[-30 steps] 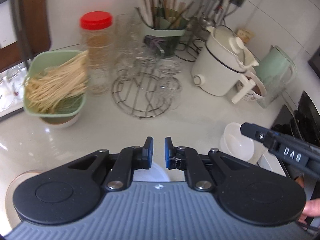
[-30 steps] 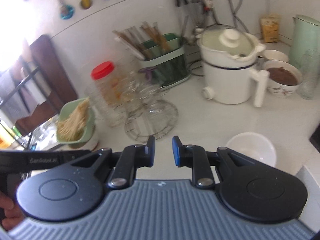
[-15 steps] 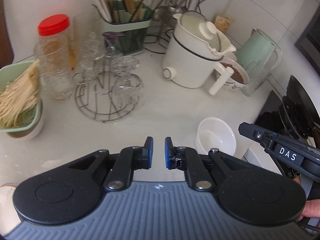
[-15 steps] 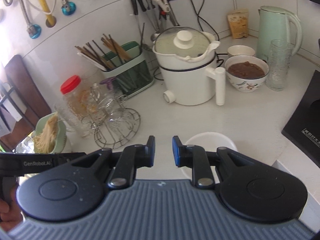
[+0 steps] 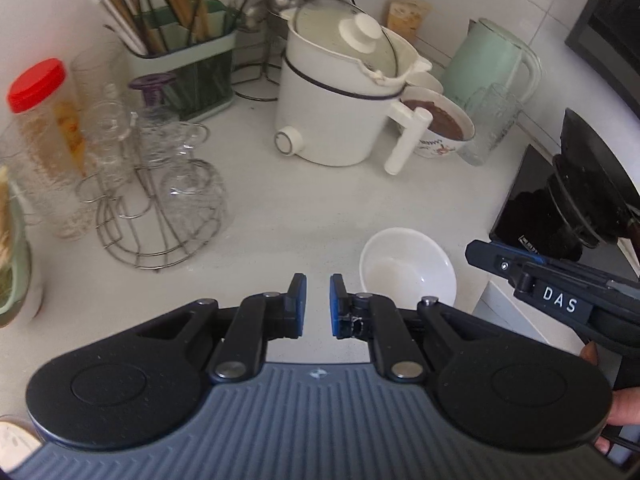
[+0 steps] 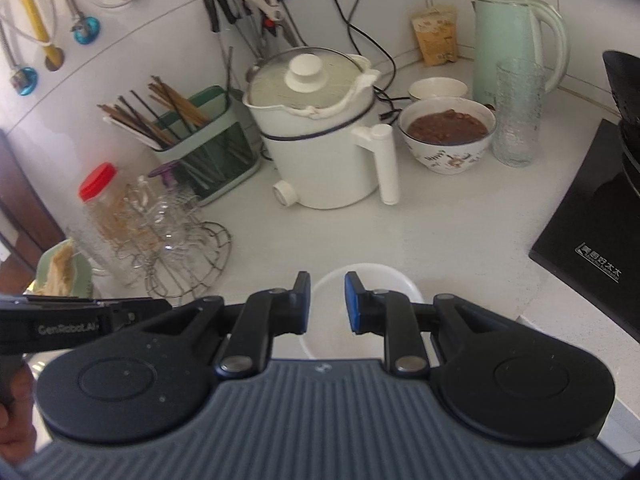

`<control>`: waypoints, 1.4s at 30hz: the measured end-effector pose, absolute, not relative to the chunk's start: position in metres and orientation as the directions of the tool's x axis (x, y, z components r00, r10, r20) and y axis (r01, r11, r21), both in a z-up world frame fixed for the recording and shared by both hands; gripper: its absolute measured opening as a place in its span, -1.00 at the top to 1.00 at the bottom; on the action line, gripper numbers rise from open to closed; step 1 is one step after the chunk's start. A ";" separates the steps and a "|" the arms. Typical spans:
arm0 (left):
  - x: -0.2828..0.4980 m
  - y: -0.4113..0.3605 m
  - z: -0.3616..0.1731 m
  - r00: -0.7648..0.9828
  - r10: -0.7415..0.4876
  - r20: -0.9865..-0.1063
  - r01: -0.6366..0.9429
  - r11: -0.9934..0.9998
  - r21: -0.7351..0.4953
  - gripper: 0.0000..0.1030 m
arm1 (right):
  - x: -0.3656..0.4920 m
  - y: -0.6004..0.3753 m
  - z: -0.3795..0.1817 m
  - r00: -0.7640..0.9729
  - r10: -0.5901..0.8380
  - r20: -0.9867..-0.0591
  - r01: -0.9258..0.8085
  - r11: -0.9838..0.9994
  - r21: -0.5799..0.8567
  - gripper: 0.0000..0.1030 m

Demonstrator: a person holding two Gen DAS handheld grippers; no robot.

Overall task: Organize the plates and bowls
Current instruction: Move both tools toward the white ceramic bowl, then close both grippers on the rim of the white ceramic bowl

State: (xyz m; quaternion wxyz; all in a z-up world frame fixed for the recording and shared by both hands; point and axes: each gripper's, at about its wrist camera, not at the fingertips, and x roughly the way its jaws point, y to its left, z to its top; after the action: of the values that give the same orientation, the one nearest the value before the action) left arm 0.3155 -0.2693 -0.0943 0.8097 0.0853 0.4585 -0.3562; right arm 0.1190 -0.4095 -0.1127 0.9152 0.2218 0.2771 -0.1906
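Both tongs hold nothing: the left tongs stand a narrow gap apart over bare table, and the right tongs stand slightly wider above a white bowl, not touching it. That empty bowl sits near the table's front edge, just right of the left tongs, beside a black cooktop. Farther back stand a white pot, a bowl of brown food, a glass rack and a green kettle.
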 end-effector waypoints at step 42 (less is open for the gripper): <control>0.344 -0.372 -0.214 0.105 -0.455 -0.884 0.529 0.778 -0.338 0.39 | 0.145 -0.504 -0.217 0.645 0.012 -0.764 0.550 0.687 0.475 0.41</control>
State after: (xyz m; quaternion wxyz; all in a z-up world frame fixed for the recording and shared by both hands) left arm 0.3445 -0.3720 -0.2144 0.7425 0.0318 0.5812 -0.3315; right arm 0.1450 -0.5039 -0.2165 0.8320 0.3611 0.3891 -0.1614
